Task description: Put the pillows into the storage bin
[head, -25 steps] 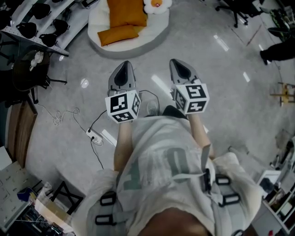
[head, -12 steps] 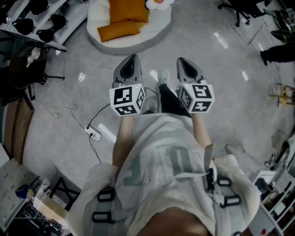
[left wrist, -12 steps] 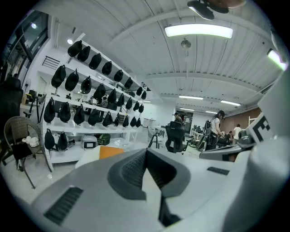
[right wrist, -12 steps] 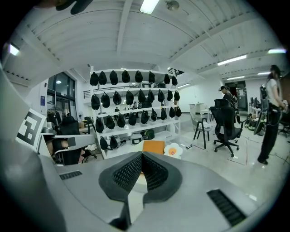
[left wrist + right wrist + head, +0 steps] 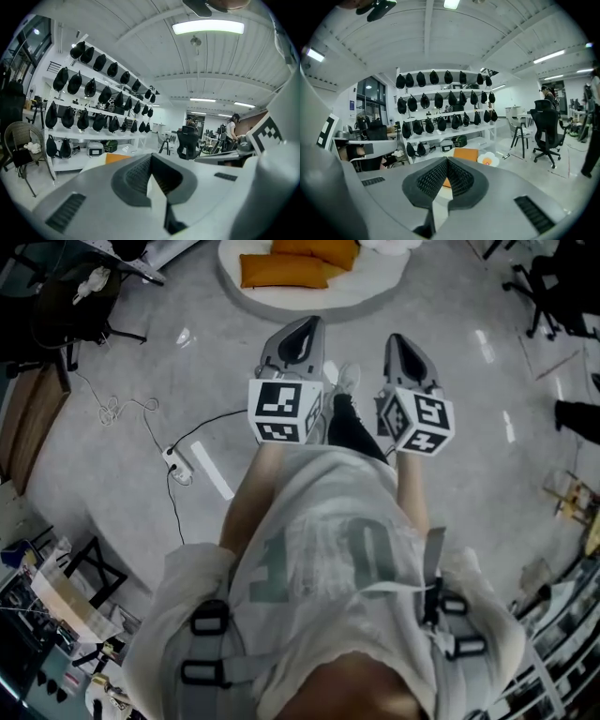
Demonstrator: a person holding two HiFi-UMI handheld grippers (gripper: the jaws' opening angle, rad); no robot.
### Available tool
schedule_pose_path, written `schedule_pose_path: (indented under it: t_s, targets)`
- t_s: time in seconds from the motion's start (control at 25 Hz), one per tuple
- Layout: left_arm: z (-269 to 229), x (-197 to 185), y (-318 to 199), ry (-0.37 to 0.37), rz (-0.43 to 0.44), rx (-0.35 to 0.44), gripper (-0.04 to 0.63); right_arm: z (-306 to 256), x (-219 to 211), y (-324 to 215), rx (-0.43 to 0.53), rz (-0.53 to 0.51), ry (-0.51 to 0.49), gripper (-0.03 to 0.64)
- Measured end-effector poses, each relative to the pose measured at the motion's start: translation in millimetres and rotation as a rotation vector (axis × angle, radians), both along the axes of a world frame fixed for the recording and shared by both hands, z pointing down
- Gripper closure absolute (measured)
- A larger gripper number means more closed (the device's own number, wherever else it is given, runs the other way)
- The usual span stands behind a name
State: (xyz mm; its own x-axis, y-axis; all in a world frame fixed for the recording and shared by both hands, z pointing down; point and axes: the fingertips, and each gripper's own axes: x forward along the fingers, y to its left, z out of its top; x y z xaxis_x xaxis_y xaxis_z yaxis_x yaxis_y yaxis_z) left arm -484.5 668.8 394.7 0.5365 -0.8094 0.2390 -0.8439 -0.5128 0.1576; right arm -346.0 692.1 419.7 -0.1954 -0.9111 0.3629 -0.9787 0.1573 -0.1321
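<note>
At 12 o'clock from the person in the head view, two orange pillows (image 5: 281, 270) lie on a round white cushion (image 5: 323, 296) on the grey floor (image 5: 122, 474). They rest side by side and are touching.

A white flower-shaped pillow (image 5: 489, 160) sits just beside them, at 3 o'clock of the orange pillow in the right gripper view.

The left gripper (image 5: 308, 325) is held out in front of the body and points toward 12 o'clock. Its jaws are pressed together with nothing between them. The right gripper (image 5: 397, 341) is held level with it at 3 o'clock, the two apart. Its jaws are likewise pressed together and hold nothing. Both grippers are well short of the pillows and touch none of them.

A shoe (image 5: 347, 378) shows on the floor between the two grippers.

At 8 o'clock of the left gripper a white power strip (image 5: 178, 465) lies on the floor, with a black cable (image 5: 202, 423) running from it toward the person.

Behind the cushion stands a white rack (image 5: 445, 117) hung with rows of black items, whose kind cannot be told. A black office chair (image 5: 547, 129) stands at 3 o'clock in the right gripper view.
</note>
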Motion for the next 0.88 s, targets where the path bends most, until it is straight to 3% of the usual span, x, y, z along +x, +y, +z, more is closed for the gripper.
schedule_pose_path:
  t_s: [0.4, 0.88]
  targets:
    - [-7, 40, -110, 0.012, -0.057, 0.005, 0.589, -7, 42, -118, 0.017, -0.044, -0.002, 0.609]
    - [7, 118, -235, 0.045, -0.042, -0.072, 0.589, 1, 113, -236, -0.020, -0.047, 0.018, 0.609]
